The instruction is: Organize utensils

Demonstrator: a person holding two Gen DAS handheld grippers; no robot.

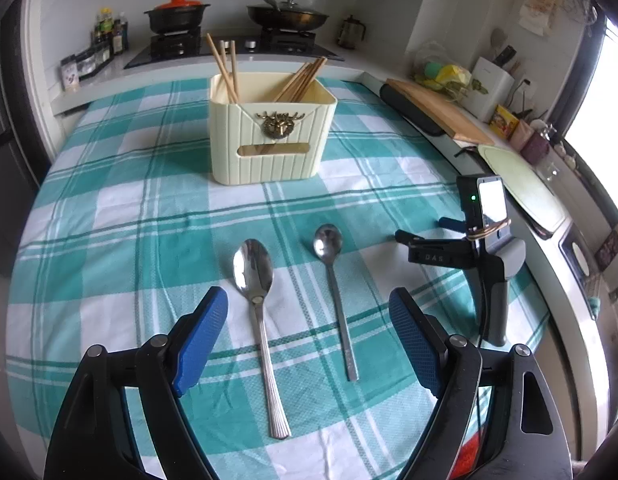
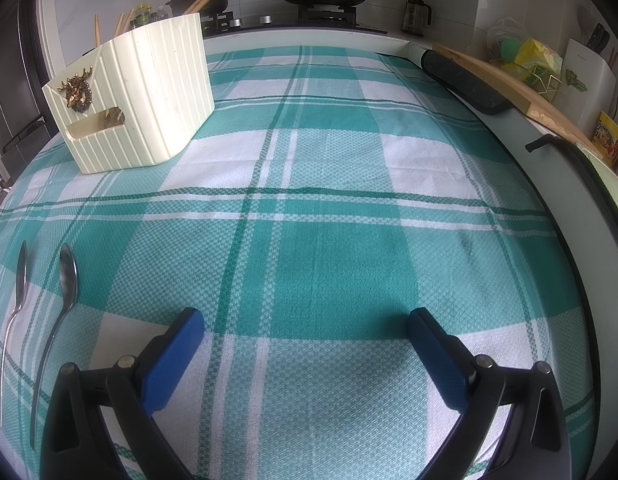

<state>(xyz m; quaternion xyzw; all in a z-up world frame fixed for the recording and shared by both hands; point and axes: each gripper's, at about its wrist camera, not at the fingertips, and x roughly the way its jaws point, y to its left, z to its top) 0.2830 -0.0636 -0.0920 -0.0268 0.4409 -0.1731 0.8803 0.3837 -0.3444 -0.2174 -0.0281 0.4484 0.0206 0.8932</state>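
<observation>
Two steel spoons lie side by side on the green checked cloth: a large spoon (image 1: 255, 276) and a smaller spoon (image 1: 329, 246). Both also show at the left edge of the right wrist view, the large spoon (image 2: 19, 280) and the small spoon (image 2: 67, 276). A cream utensil holder (image 1: 269, 136) with wooden chopsticks (image 1: 299, 80) stands behind them; it also shows in the right wrist view (image 2: 137, 92). My left gripper (image 1: 309, 304) is open, its fingers either side of the spoon handles, above them. My right gripper (image 2: 305, 324) is open and empty over bare cloth; it also shows in the left wrist view (image 1: 405, 236).
A stove with a black pot (image 1: 177, 14) and a frying pan (image 1: 287, 16) runs along the back. A wooden cutting board (image 1: 437, 110) and a green board (image 1: 517, 184) lie on the counter at the right, with bottles (image 1: 109, 32) at the back left.
</observation>
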